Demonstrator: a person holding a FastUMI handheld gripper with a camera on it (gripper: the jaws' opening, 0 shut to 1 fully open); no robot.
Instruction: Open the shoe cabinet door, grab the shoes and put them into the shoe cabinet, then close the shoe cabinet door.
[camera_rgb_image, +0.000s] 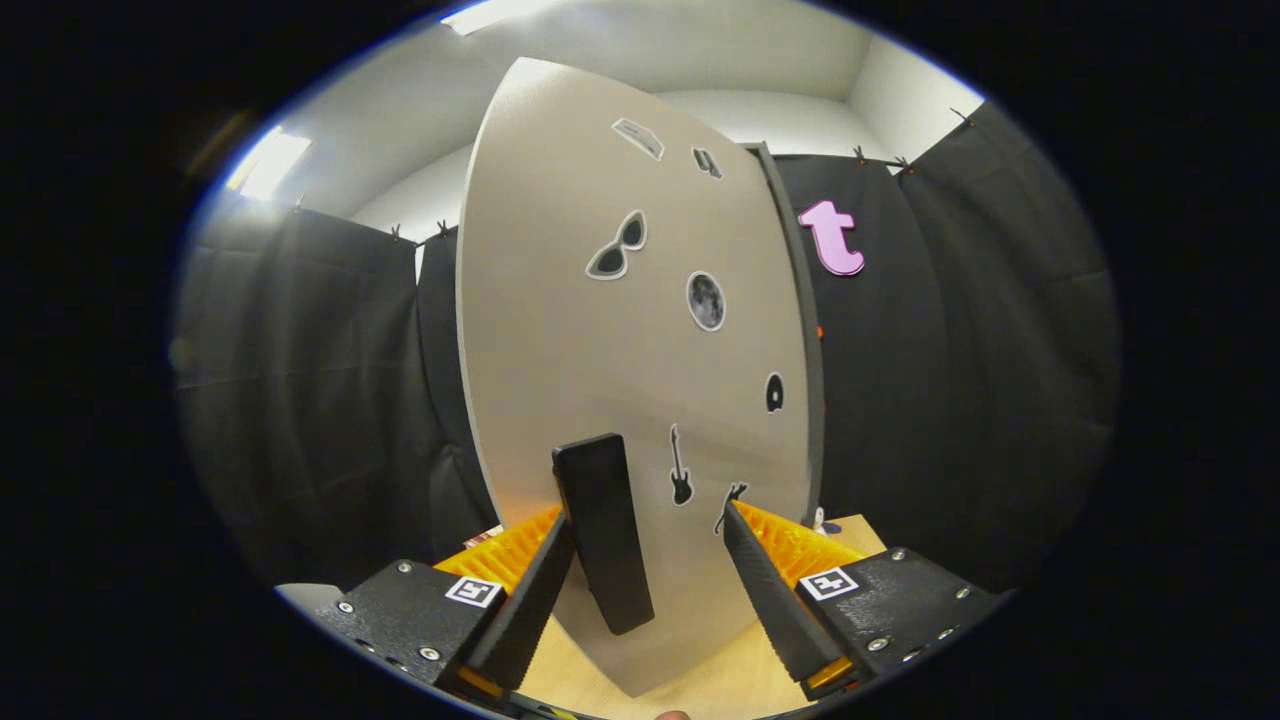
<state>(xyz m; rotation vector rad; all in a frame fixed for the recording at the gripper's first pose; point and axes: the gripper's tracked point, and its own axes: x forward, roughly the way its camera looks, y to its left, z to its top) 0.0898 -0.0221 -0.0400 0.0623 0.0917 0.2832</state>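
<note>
The shoe cabinet door (560, 330) is a tall grey panel with several stickers, standing close in front of me. Its black bar handle (603, 530) runs upright low on the door. My gripper (648, 515) is open, with the handle between the fingers. The handle lies close against the left finger (530, 600), while a wide gap separates it from the right finger (770, 590). A dark strip (800, 330) runs along the door's right edge. I cannot tell whether the door is closed or ajar.
A light wooden surface (700, 680) lies under the door and the fingers. A small white object (820, 520) sits on it just beyond the right finger. Black cloth walls (300, 380) hang on both sides of the cabinet.
</note>
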